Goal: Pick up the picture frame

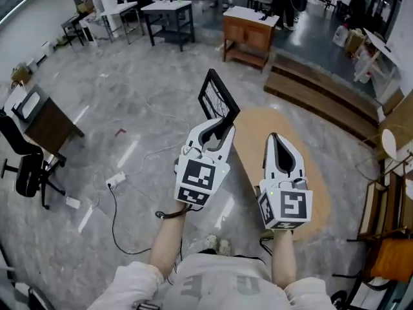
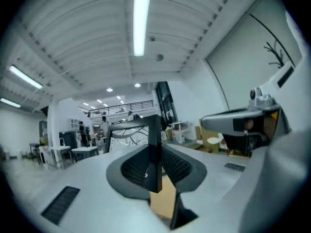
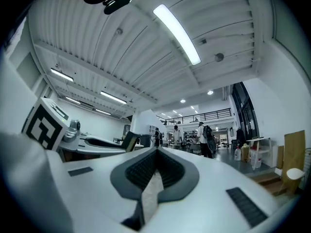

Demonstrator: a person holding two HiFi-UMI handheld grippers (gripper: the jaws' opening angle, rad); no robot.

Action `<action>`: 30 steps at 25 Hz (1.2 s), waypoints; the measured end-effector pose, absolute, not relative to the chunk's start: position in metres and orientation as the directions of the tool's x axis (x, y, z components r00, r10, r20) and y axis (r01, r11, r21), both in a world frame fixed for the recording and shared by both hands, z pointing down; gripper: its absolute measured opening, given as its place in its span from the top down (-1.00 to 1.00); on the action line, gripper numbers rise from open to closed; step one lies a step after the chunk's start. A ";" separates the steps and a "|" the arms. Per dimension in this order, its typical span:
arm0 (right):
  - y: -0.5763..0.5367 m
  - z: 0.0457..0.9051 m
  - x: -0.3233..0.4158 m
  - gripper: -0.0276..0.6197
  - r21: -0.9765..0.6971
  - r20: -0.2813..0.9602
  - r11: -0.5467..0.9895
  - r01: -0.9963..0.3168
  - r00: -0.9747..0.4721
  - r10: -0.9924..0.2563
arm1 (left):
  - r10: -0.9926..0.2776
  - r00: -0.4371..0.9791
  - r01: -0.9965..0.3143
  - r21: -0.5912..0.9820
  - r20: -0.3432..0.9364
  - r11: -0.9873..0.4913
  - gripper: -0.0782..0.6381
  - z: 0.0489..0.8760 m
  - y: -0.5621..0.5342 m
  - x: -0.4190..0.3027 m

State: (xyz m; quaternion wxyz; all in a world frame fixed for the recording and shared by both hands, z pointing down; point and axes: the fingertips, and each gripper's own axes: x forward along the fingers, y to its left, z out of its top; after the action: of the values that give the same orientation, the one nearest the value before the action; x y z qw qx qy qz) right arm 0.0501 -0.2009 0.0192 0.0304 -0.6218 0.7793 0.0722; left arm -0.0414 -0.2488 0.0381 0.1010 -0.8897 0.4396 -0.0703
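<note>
The black rectangular picture frame, with a white print of thin dark branching lines behind its glass, is off the table and up in the air in front of me, tilted, with its lower edge caught in my left gripper. In the left gripper view I see the frame nearly edge-on, its dark side rail pinched between the two ribbed pads, so those jaws are clamped on it (narrowly, the rail being thin). My right gripper hangs just beside it, level with it and carrying nothing, its jaws brought together at the tips. Beneath both lies the oval light-wood tabletop, and around that the grey marbled floor, with a white power strip and a black office chair off to the left.
</note>
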 end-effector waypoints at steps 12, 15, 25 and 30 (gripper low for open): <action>-0.134 0.073 -0.047 0.90 -0.057 -0.081 0.461 -0.886 -0.456 -0.886 | -0.921 0.362 -0.925 0.070 -0.141 -0.374 0.55 0.055 -0.134 -0.154; -0.131 0.095 -0.063 0.90 -0.067 -0.027 0.486 -0.872 -0.485 -0.874 | -0.954 0.273 -0.952 0.110 -0.120 -0.286 0.55 0.067 -0.133 -0.175; -0.139 0.104 -0.066 0.90 -0.059 0.006 0.483 -0.874 -0.484 -0.875 | -0.966 0.239 -0.965 0.090 -0.094 -0.247 0.54 0.076 -0.139 -0.178; -0.143 0.108 -0.075 0.90 -0.040 0.009 0.480 -0.876 -0.481 -0.877 | -0.965 0.249 -0.965 0.062 -0.077 -0.254 0.54 0.084 -0.142 -0.180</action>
State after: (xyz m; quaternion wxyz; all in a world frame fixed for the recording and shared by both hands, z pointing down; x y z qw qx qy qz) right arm -0.0748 -0.1427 0.1078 0.0062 -0.5093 0.8603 -0.0197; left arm -0.1797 -0.1415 0.0837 -0.0010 -0.7903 0.6107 0.0498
